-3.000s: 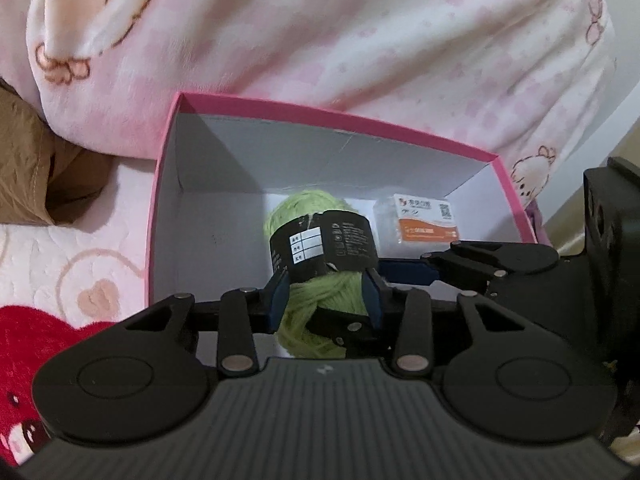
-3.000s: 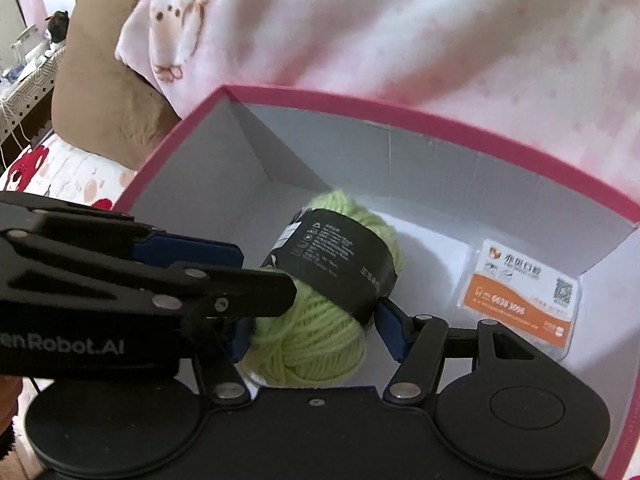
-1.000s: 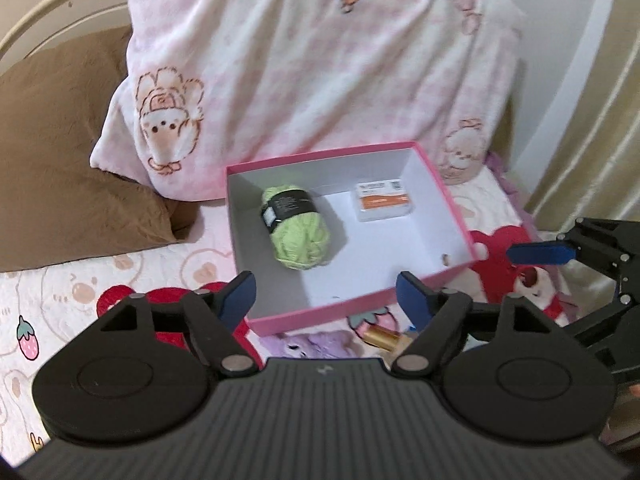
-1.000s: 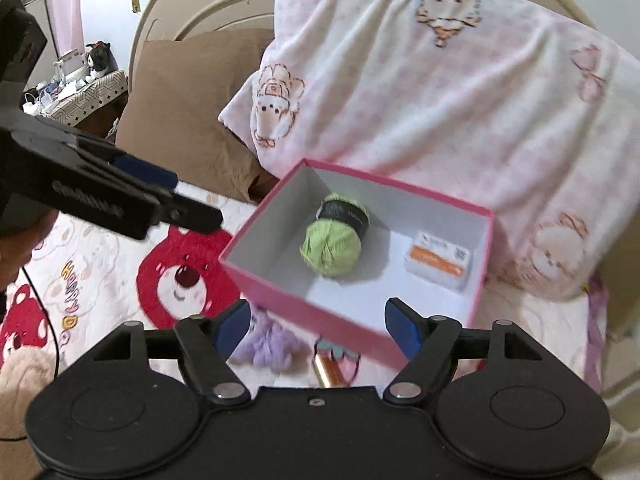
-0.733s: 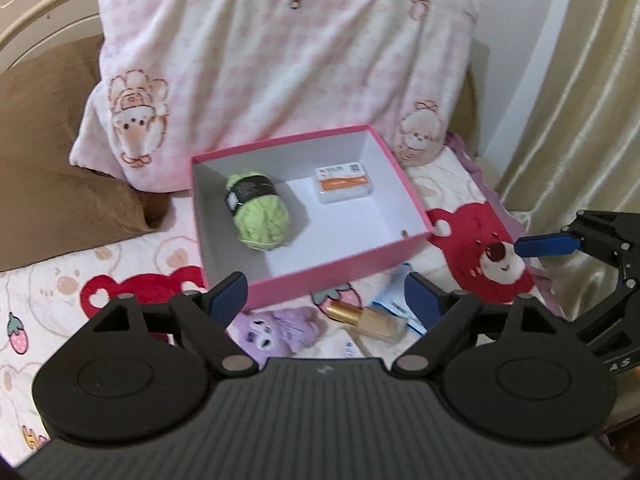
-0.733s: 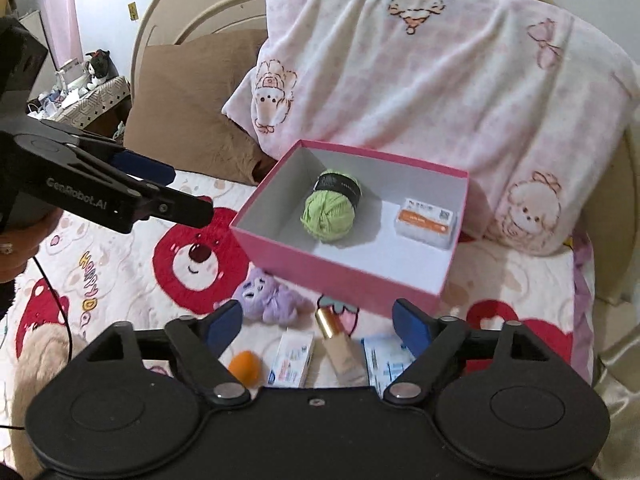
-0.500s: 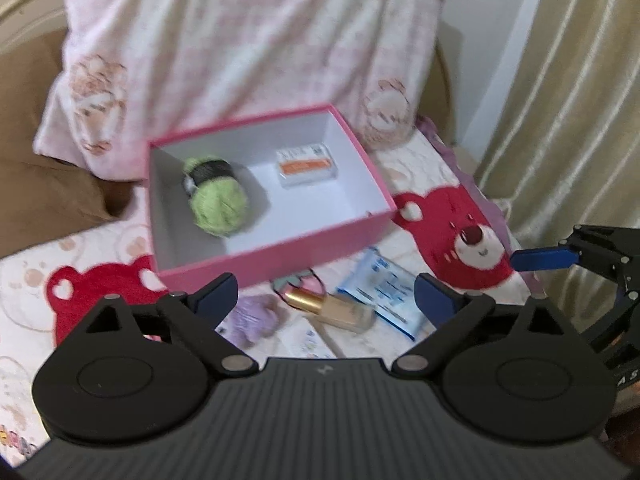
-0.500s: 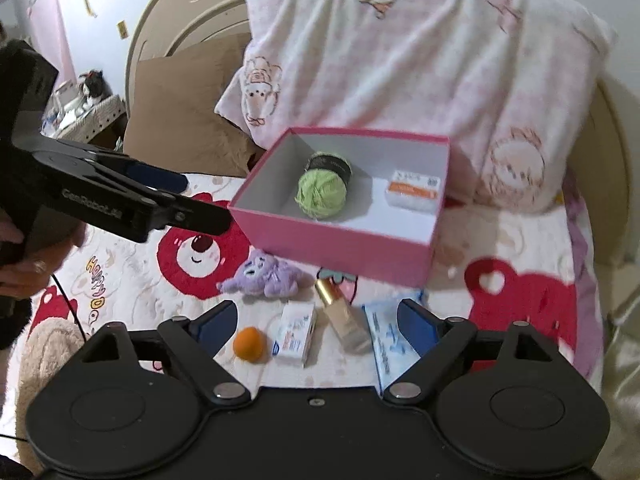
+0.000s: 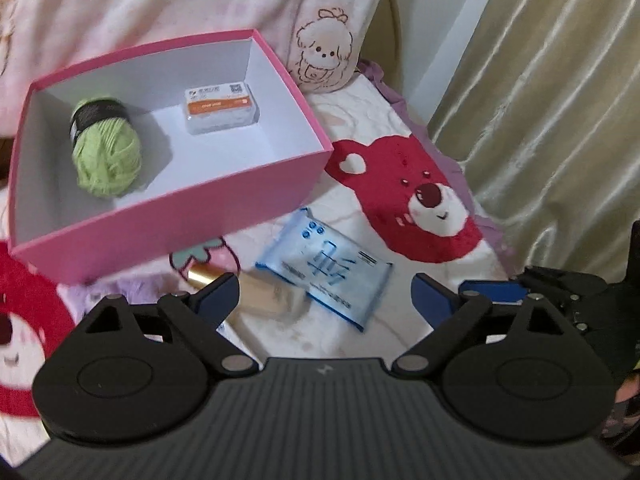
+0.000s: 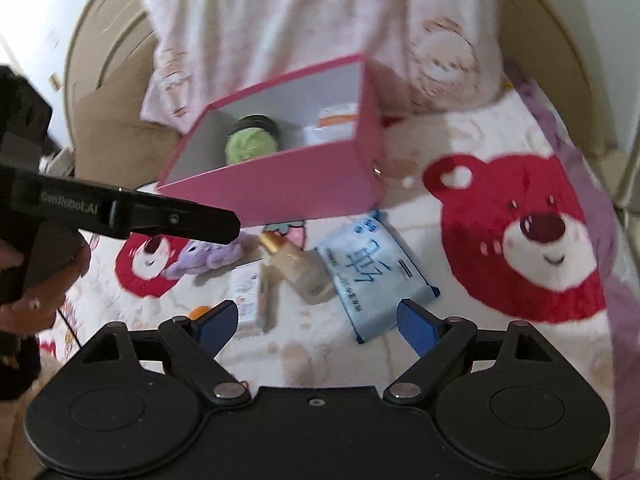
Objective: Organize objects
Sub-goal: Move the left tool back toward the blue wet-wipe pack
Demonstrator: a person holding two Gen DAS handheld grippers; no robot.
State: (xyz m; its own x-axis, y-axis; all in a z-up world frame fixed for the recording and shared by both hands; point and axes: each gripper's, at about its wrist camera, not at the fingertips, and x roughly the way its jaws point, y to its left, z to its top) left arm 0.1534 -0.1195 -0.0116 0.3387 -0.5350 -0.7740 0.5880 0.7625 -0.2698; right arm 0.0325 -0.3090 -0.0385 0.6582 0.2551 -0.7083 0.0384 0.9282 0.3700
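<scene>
A pink box [image 9: 172, 216] stands on the bed with a green yarn ball [image 9: 106, 156] and a white-and-orange packet [image 9: 220, 110] inside. In front of it lie a blue wipes pack [image 9: 324, 276], a beige gold-capped bottle [image 9: 264, 300] and a purple plush [image 9: 116, 292]. My left gripper [image 9: 326, 296] hovers over the bottle and pack, its jaws wide and closing a little, with nothing held. My right gripper [image 10: 318, 320] is open above the bottle [image 10: 300, 268], the wipes pack [image 10: 372, 276], a small white carton [image 10: 250, 296] and an orange ball [image 10: 198, 312].
A pink cartoon pillow [image 9: 160, 4] leans behind the box and a brown pillow [image 10: 116, 140] lies to its left. A beige curtain [image 9: 540, 100] hangs past the bed's right edge. The left tool's arm [image 10: 160, 220], held by a hand, crosses the right wrist view.
Both grippers let go of the yarn, which stays in the box. They pulled back, opened wide and sank toward the loose items in front of the box.
</scene>
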